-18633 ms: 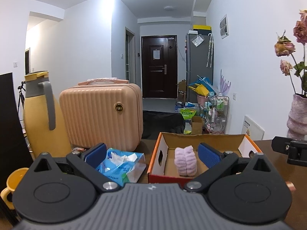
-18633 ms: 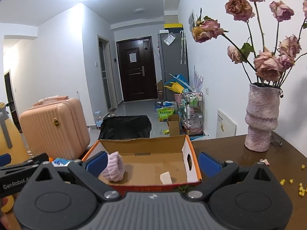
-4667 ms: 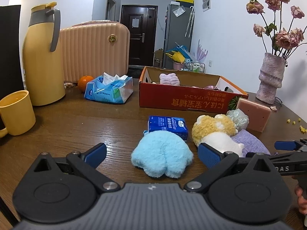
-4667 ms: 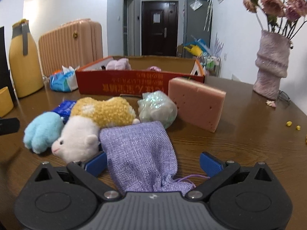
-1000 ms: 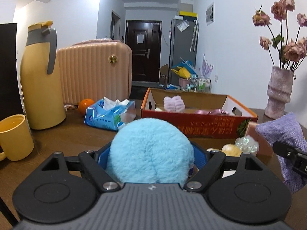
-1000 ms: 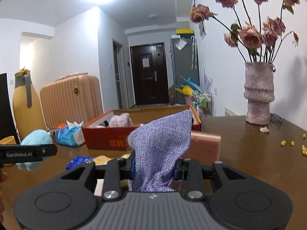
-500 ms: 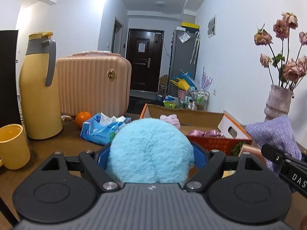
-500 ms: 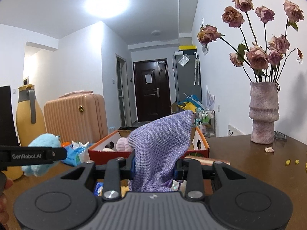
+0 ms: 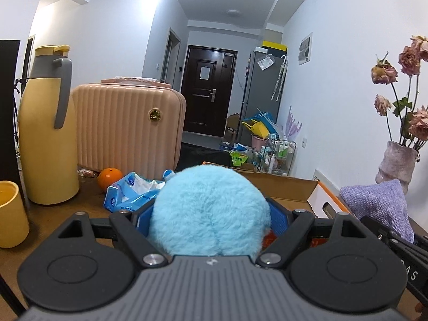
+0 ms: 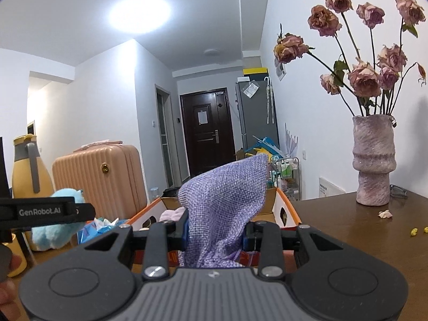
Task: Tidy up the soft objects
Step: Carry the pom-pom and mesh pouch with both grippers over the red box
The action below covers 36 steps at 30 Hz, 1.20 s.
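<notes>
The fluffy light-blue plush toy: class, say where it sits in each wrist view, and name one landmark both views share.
Left wrist view: the fluffy light-blue plush toy fills the lower centre, clamped in the left gripper.
Right wrist view: it shows at the lower left edge, behind the black gripper bar.
Shared landmark: the ribbed peach-pink suitcase.

The left gripper (image 9: pixel 211 220) is held nearly level, jaws spread wide around a fluffy light-blue plush toy (image 9: pixel 210 211); the right gripper (image 10: pixel 215 234) is clamped narrowly on a woven purple fabric pouch (image 10: pixel 224 200).
</notes>
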### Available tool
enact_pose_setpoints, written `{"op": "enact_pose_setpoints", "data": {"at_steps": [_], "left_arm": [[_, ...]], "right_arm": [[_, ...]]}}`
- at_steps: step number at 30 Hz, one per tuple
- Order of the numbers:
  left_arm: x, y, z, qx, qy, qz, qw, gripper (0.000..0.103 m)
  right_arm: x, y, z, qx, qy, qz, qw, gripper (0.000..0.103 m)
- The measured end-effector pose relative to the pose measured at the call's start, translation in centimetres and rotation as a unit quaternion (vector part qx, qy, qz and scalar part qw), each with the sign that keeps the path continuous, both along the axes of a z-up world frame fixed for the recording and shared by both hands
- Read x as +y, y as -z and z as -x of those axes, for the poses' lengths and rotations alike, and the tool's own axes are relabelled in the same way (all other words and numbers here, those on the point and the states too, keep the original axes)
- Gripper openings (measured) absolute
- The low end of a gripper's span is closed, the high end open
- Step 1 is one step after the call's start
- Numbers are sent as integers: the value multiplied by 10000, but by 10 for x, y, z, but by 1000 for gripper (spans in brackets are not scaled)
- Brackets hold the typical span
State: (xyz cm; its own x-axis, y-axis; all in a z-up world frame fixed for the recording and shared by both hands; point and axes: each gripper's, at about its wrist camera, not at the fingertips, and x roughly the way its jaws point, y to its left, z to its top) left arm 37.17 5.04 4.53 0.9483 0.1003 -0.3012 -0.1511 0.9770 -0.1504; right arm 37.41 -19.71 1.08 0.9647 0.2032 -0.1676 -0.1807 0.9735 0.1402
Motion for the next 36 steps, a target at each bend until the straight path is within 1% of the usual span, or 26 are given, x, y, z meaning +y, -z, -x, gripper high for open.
{"op": "enact_pose_setpoints", "data": {"at_steps": [18,26,36], "left_arm": [[6,-3,-63,-58,-153,152,9998,84],[-1,-1,-90,-65,-107,44,9999,84],[-8,2,-124,-73,-39,-36,10000,84]], "right_arm": [[11,-3,-63,-3,89,-161,9998,32],[10,-5,-94,25,187,-281,9994,32],[12,-6,-133,97,287,-308,9991,32]]}}
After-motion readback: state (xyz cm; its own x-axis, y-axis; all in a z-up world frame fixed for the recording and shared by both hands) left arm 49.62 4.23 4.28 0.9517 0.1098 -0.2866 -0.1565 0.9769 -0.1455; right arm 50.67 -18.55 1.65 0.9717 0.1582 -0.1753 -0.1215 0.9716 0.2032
